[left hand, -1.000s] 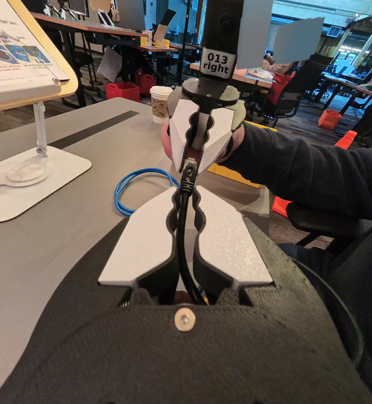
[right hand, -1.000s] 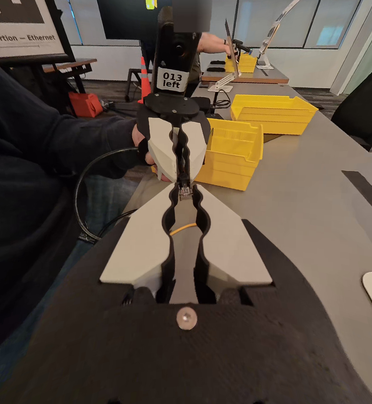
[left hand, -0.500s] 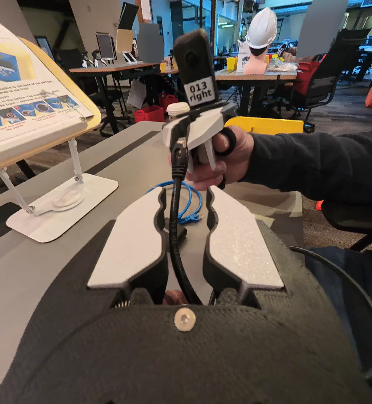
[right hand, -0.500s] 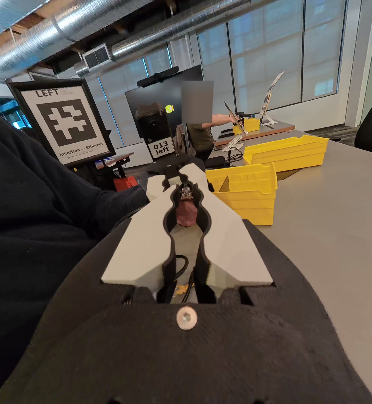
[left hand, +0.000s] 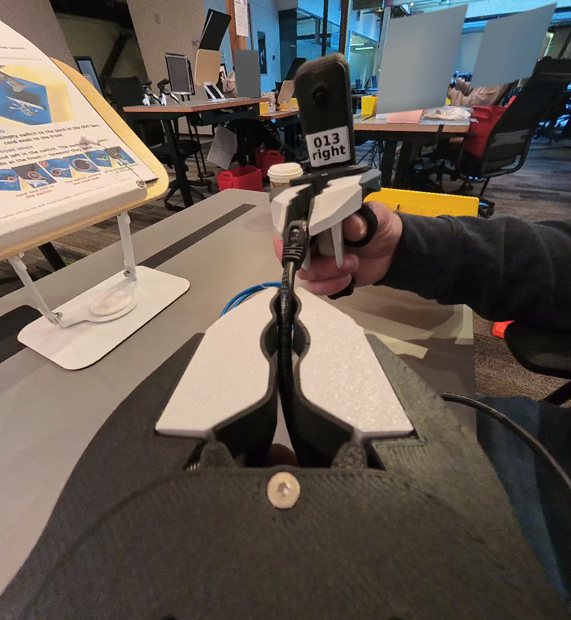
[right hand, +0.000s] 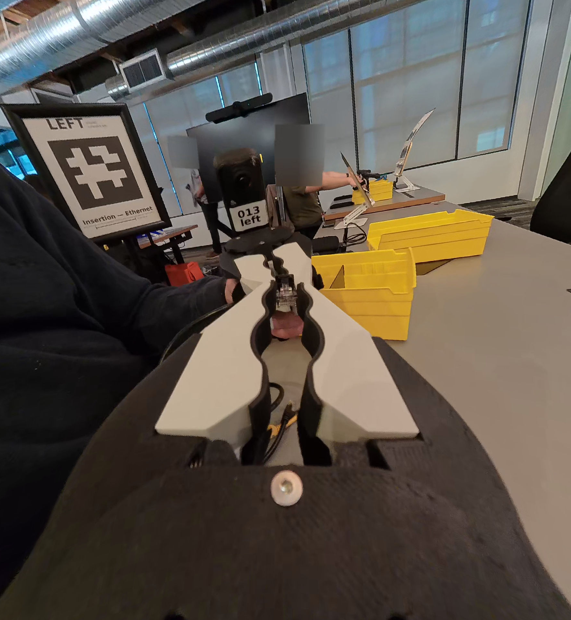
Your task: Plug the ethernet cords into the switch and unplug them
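Grey table (right hand: 478, 385) bare right of right gripper (right hand: 286, 295); yellow bins (right hand: 368, 295) block beyond it. White stand (left hand: 103, 315) blocks left gripper's (left hand: 286, 302) left.

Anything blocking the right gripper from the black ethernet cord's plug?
Nothing visible: the clear plug sits pinched between the fingertips of the right gripper, with the left gripper shut on the black ethernet cord just behind it.

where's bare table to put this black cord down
Bare grey table lies right of the near yellow bin. Another patch sits between the white stand base and the left tool. Crowded: the blue cable ahead, loose cords under the right tool.
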